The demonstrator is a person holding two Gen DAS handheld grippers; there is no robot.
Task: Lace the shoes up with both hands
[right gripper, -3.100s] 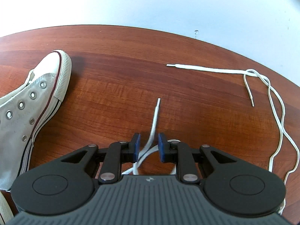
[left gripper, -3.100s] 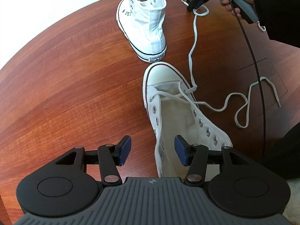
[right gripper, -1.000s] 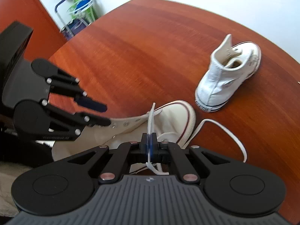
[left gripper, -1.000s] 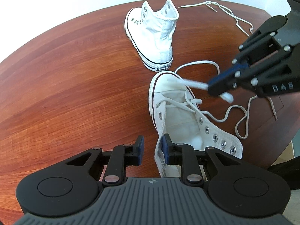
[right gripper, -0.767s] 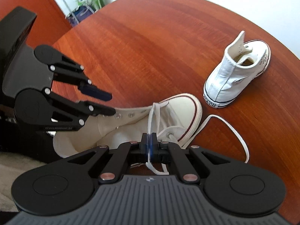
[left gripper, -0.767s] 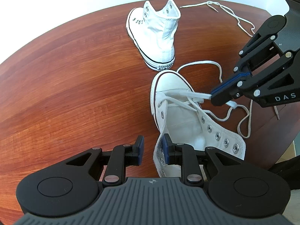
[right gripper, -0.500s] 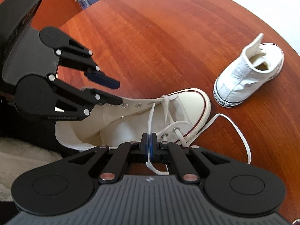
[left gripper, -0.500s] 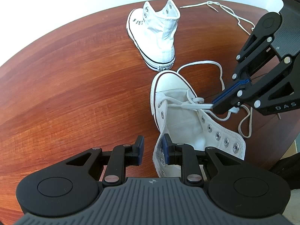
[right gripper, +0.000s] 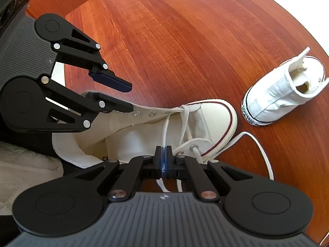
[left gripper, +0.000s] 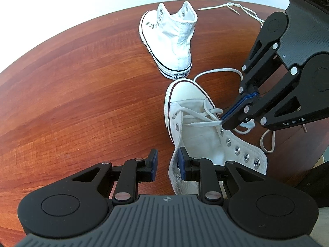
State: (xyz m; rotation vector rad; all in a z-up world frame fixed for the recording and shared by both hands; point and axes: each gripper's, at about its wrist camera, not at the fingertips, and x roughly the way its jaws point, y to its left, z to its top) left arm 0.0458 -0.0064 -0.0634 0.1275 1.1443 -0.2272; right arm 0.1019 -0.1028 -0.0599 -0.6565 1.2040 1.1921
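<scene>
Right tongs (left gripper: 223, 123) lower (pinching lace (left gripper: 202, 124)), second shoe (left gripper: 172, 43) beyond

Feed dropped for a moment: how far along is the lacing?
Done: only the lowest eyelets of the near shoe are crossed. In hand: the right gripper is shut on the lace end above the tongue. Left: the upper eyelets, then the far shoe, unlaced, its spare lace loose on the table.
</scene>
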